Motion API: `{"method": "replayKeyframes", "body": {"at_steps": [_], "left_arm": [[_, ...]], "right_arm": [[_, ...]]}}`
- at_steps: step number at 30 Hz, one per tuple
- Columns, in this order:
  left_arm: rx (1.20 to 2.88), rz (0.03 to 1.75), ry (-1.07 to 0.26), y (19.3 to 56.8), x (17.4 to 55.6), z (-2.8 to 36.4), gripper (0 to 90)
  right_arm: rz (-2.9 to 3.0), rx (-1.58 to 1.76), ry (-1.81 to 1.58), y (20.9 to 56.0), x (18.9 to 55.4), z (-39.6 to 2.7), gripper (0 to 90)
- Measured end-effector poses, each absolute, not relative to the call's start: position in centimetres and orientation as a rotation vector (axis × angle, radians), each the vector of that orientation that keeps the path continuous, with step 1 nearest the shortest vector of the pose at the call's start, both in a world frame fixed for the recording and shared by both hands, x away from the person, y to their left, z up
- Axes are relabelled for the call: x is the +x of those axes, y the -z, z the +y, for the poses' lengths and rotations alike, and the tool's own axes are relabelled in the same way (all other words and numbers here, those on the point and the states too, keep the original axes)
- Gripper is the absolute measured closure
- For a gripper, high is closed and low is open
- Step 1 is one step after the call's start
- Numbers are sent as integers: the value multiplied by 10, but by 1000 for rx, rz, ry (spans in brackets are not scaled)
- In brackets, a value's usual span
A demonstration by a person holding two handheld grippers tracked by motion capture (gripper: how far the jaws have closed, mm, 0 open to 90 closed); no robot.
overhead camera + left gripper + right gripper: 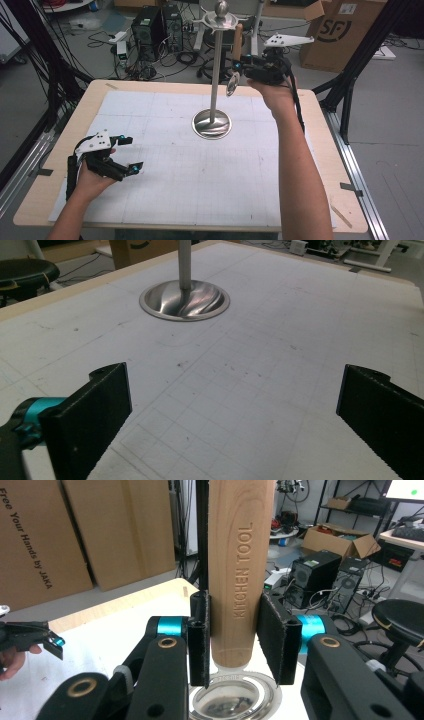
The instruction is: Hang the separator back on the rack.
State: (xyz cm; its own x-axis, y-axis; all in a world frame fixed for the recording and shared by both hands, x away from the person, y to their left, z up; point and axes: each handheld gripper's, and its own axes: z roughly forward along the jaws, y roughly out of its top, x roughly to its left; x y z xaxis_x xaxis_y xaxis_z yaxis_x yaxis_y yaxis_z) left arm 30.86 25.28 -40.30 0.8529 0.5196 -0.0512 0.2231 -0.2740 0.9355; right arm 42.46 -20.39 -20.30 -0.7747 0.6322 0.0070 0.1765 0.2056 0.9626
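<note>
The kitchen tool's (241, 575) wooden handle runs off the right gripper view's top edge.

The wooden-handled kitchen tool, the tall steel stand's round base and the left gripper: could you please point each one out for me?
Wooden-handled kitchen tool (241, 575): right gripper view, middle of the engraved handle.
Tall steel stand's round base (184, 301): left gripper view, polished dish beside the pole.
Left gripper (129, 154): high view, midway between its fingertips.

your kitchen tool (241, 575) hangs upright beside the stand's pole (216, 75), high above the bench: a pale wooden handle stamped "kitchen tool", with a round metal head at its lower end.
</note>
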Motion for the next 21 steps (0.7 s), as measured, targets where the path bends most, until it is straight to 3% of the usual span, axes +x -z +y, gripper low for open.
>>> {"method": "replayKeyframes", "body": {"at_steps": [4, 6, 11, 21], "left_arm": [[1862, 557, -312, 403, 309, 253, 18], [1865, 557, -314, 403, 309, 252, 18], [1864, 558, -314, 403, 309, 252, 18], [1859, 556, -317, 403, 308, 253, 18]], "right_arm": [[2100, 747, -1571, 202, 423, -203, 659], [2121, 746, -1546, 202, 424, -200, 593], [2145, 727, -1513, 202, 422, -194, 531], [2119, 725, -1518, 198, 415, -197, 460]]}}
